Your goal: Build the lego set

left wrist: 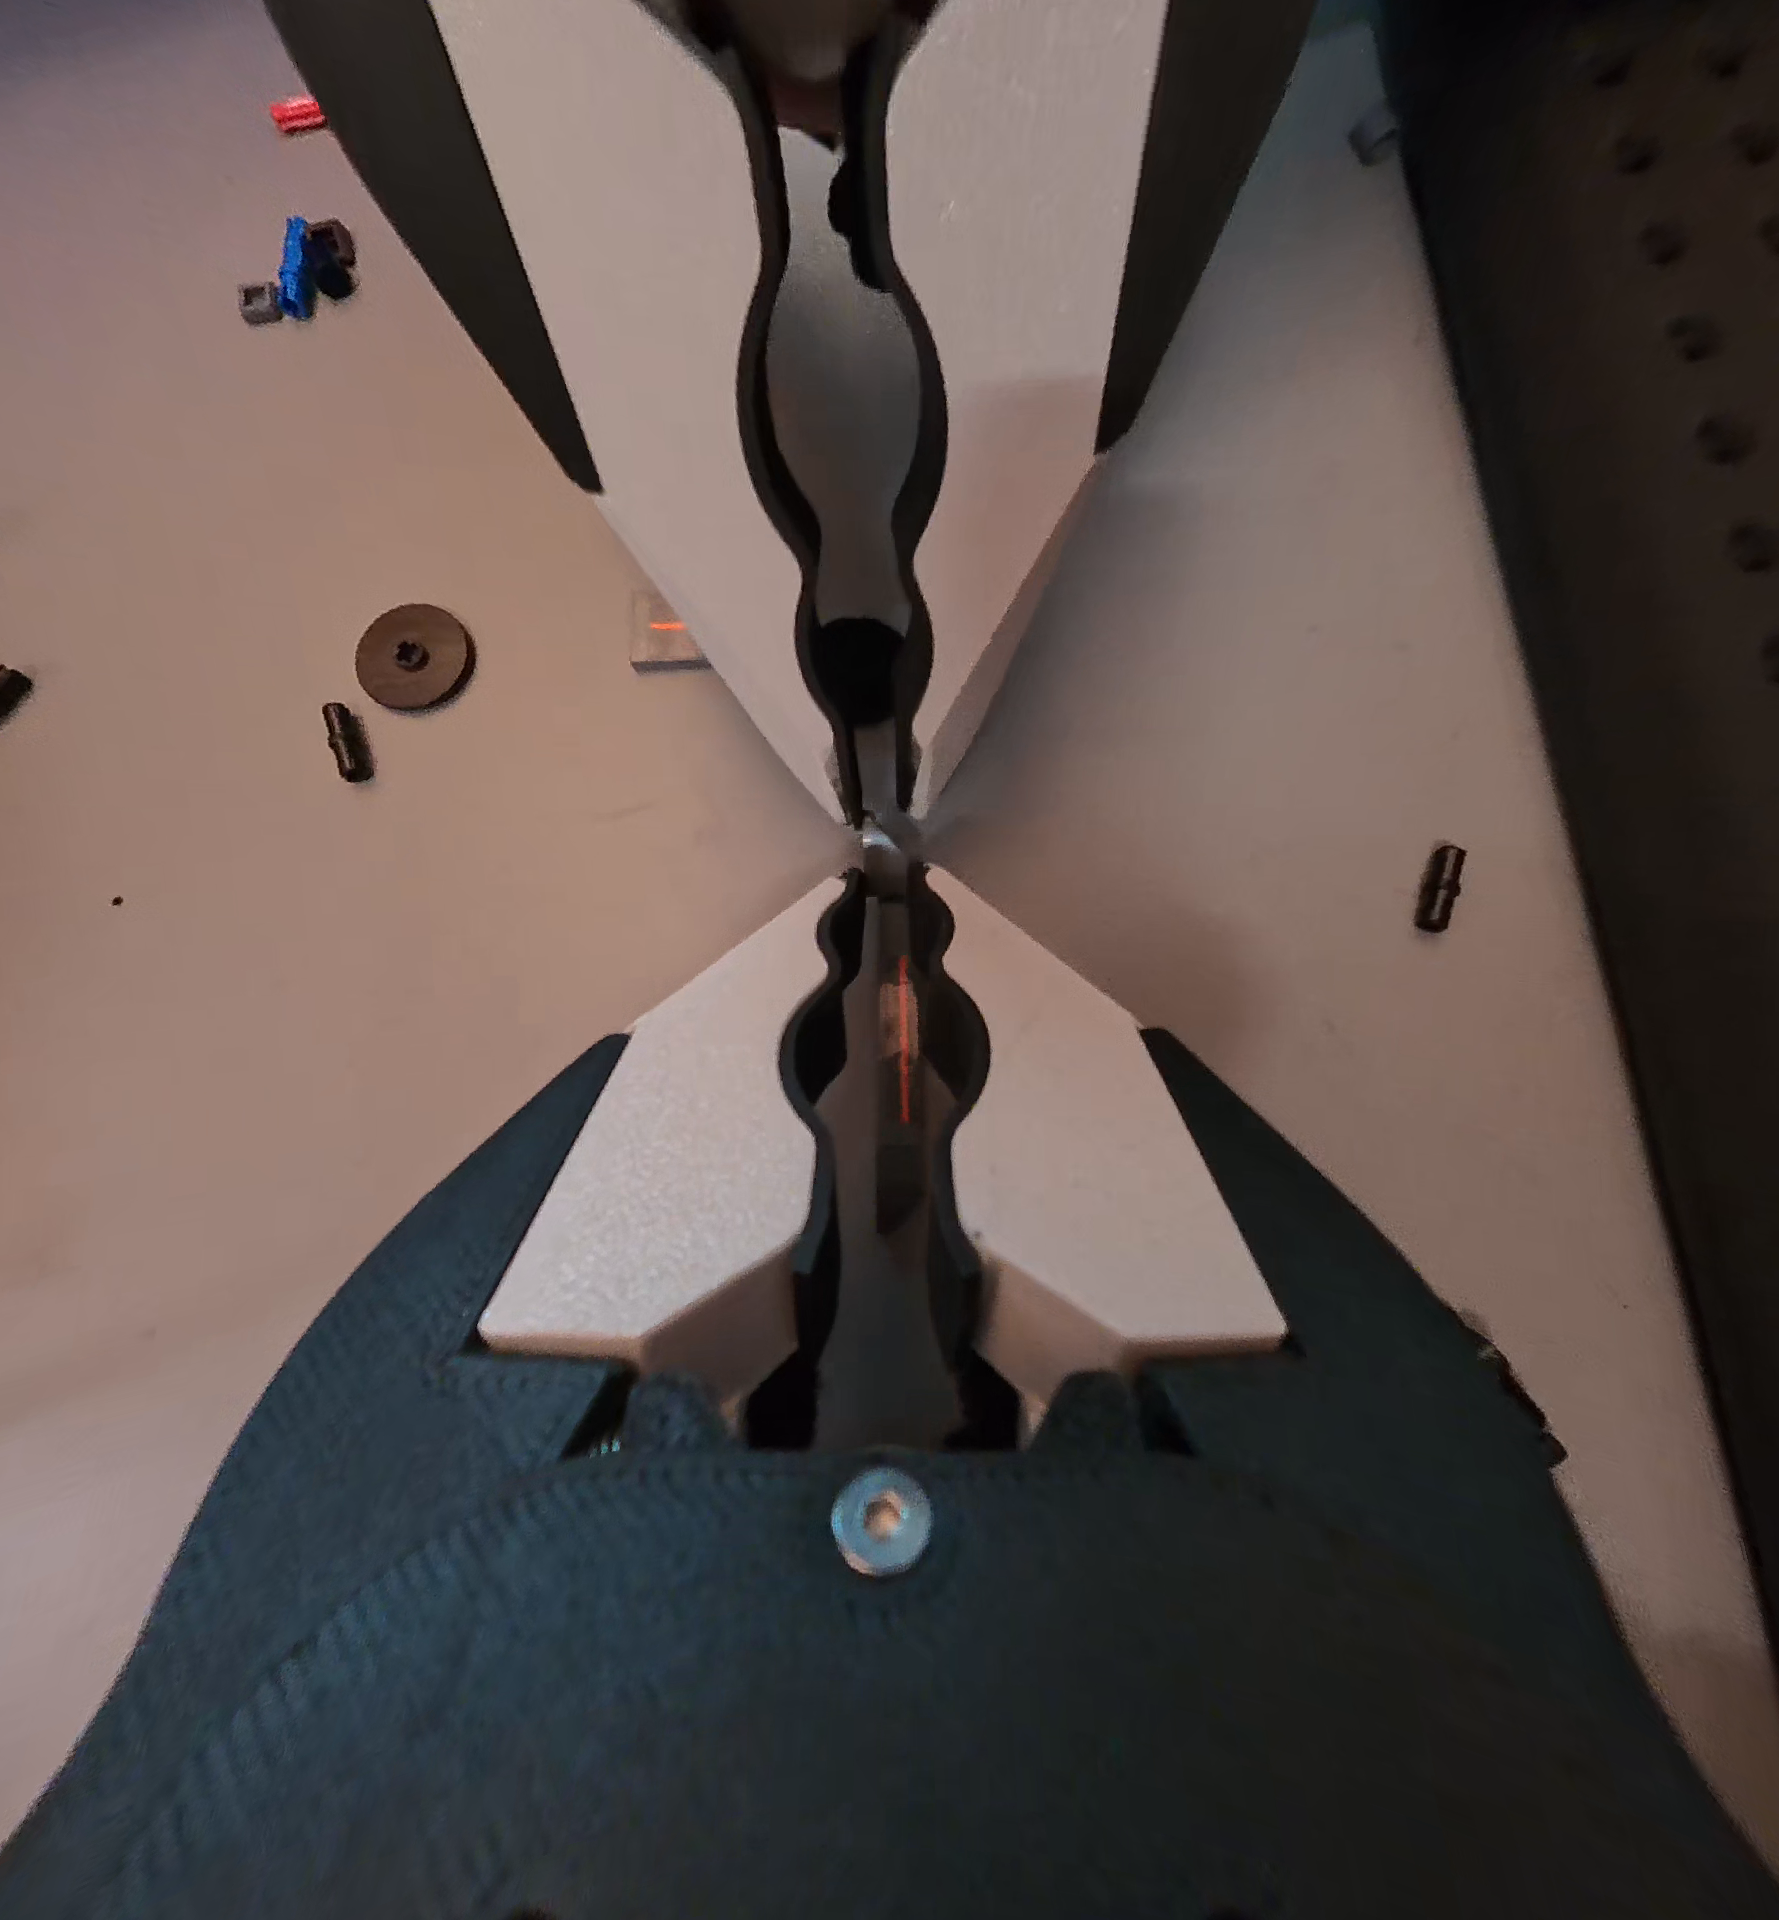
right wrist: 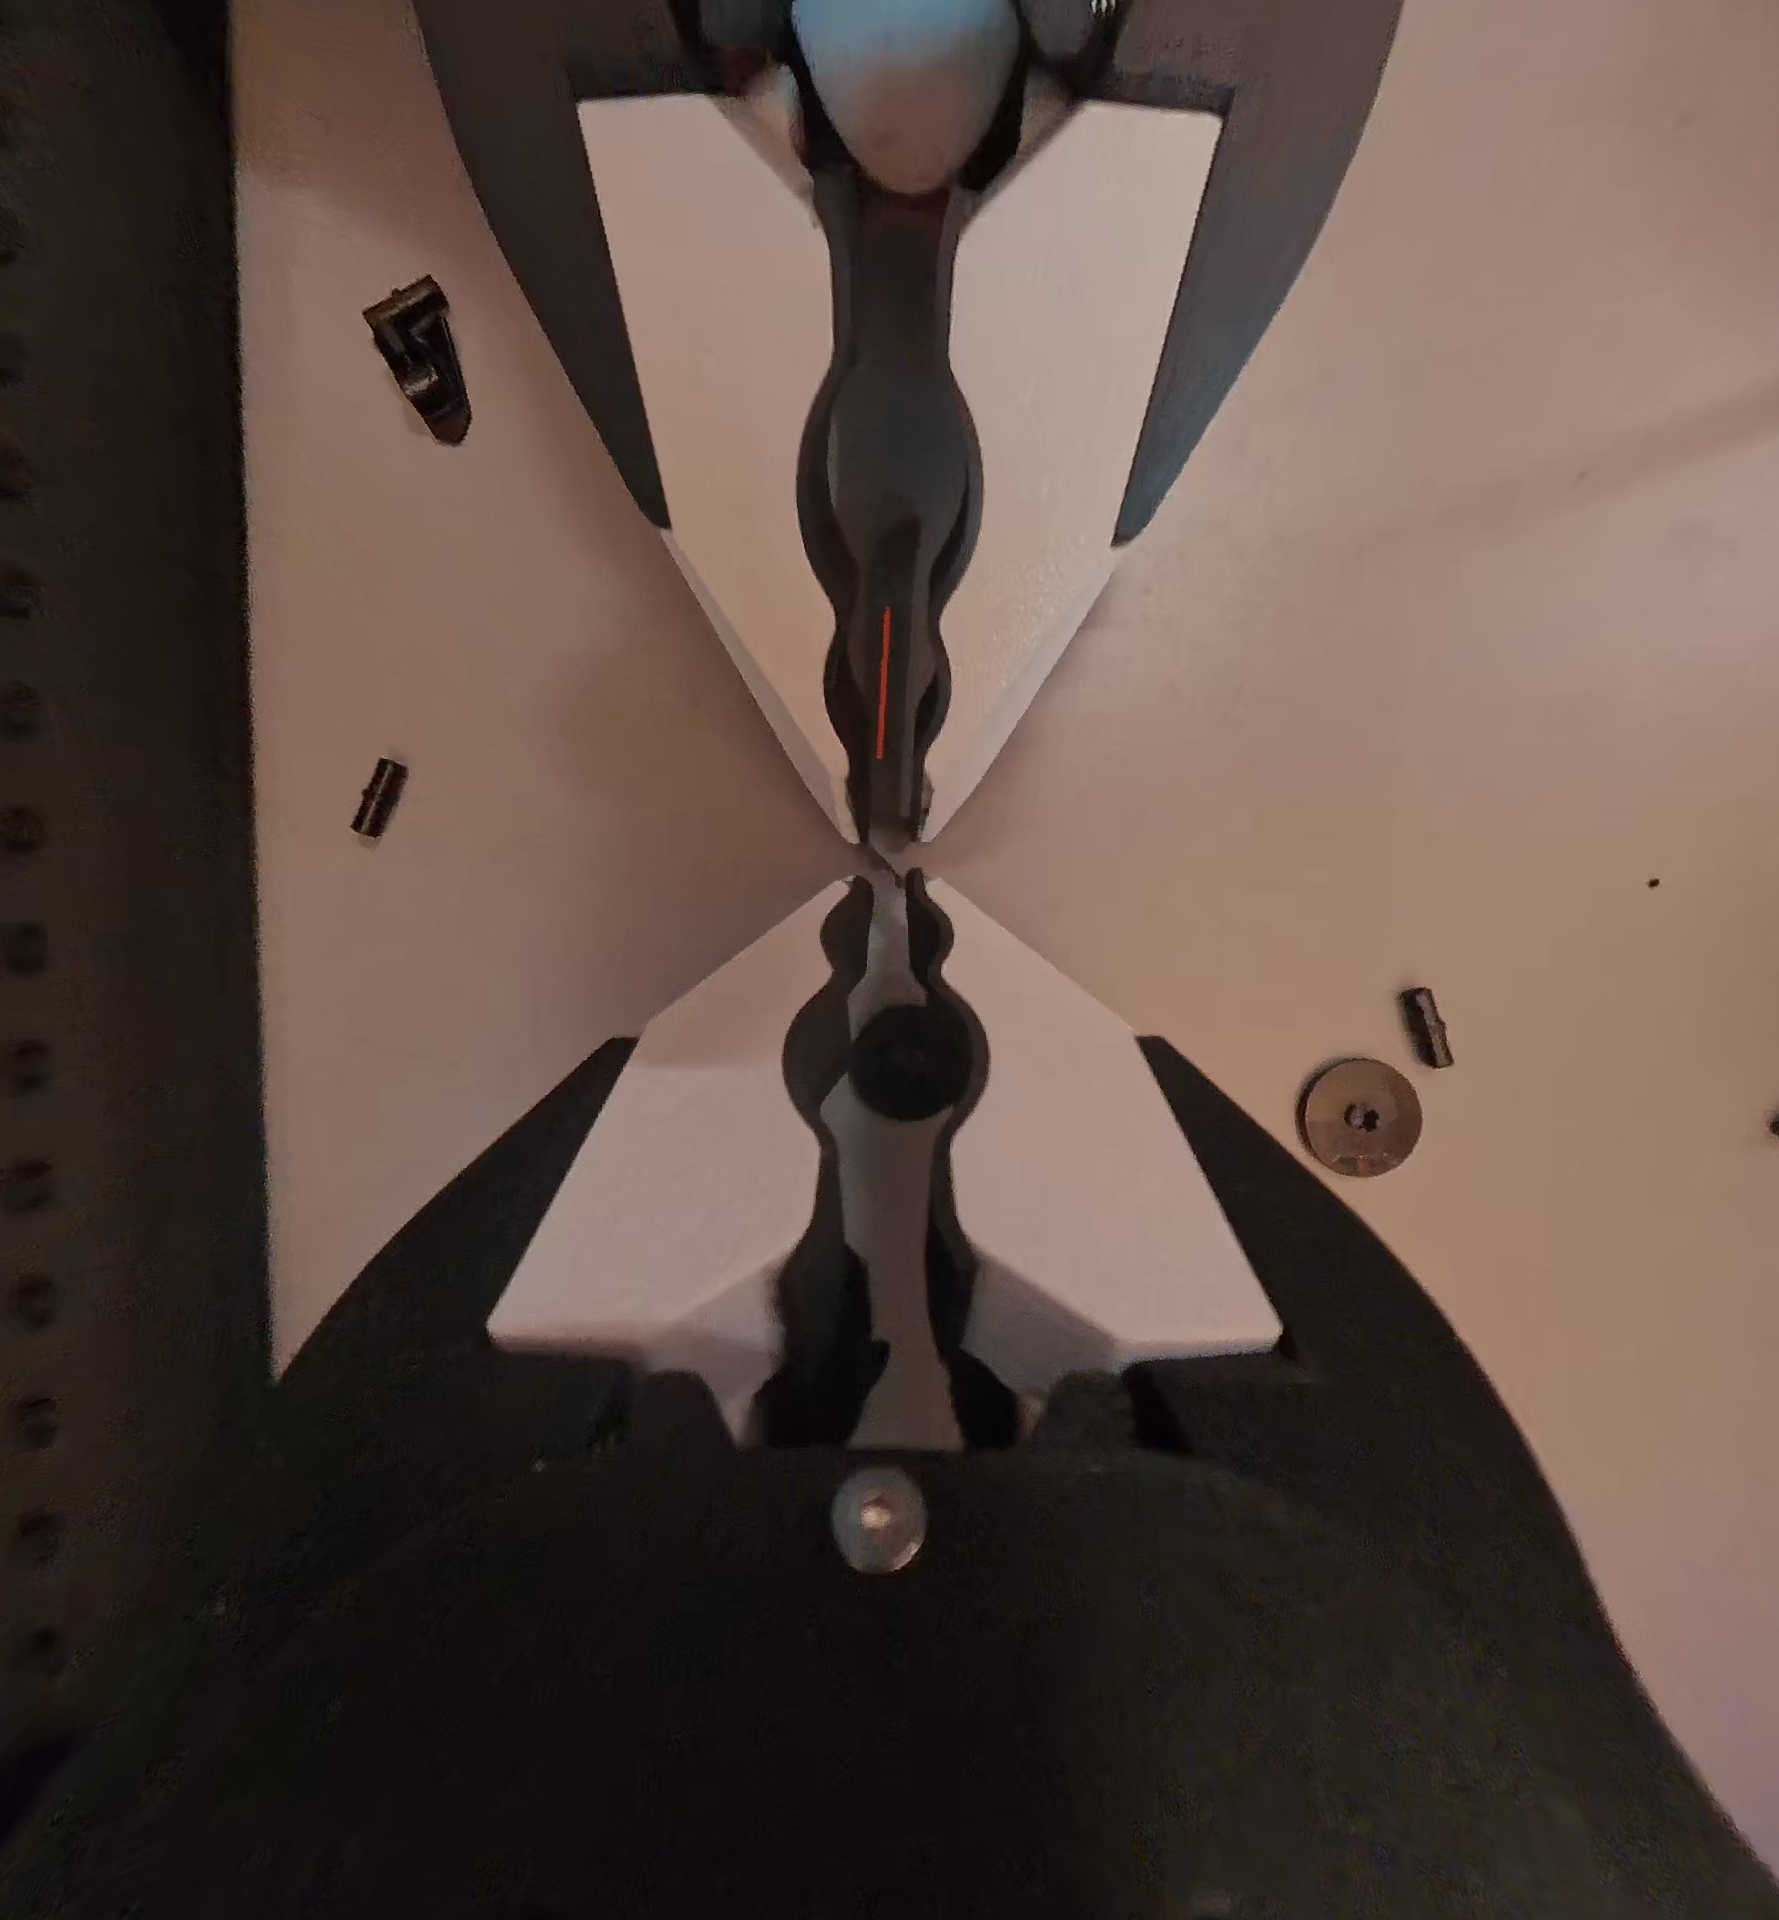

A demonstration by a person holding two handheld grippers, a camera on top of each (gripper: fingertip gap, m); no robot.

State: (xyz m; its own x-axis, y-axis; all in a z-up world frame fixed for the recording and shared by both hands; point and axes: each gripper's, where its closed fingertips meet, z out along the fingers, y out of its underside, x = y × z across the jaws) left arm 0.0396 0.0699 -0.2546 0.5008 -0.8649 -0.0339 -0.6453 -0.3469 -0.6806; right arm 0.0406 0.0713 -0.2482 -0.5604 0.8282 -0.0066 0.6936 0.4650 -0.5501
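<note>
The two grippers meet tip to tip above a pale table [left wrist: 189, 1039]. My left gripper [left wrist: 883, 883] comes from the bottom of the left wrist view, shut on a thin grey piece with an orange line [left wrist: 900, 1039]. My right gripper [left wrist: 874, 805] comes from the top there, shut on a small black round piece [left wrist: 857, 649]. In the right wrist view my right gripper [right wrist: 890, 883] holds the black round piece [right wrist: 906, 1070], and the left gripper [right wrist: 890, 821] opposite holds the orange-lined piece [right wrist: 883, 686]. Whether the two pieces touch is hidden at the tips.
Loose parts lie on the table: a black disc [left wrist: 414, 657], black pins [left wrist: 348, 741] [left wrist: 1439, 886], a grey tile with an orange line [left wrist: 665, 634], a blue piece [left wrist: 295, 265], a red piece [left wrist: 295, 111] and a black clip [right wrist: 420, 353]. A dark perforated board [left wrist: 1695, 623] borders the table.
</note>
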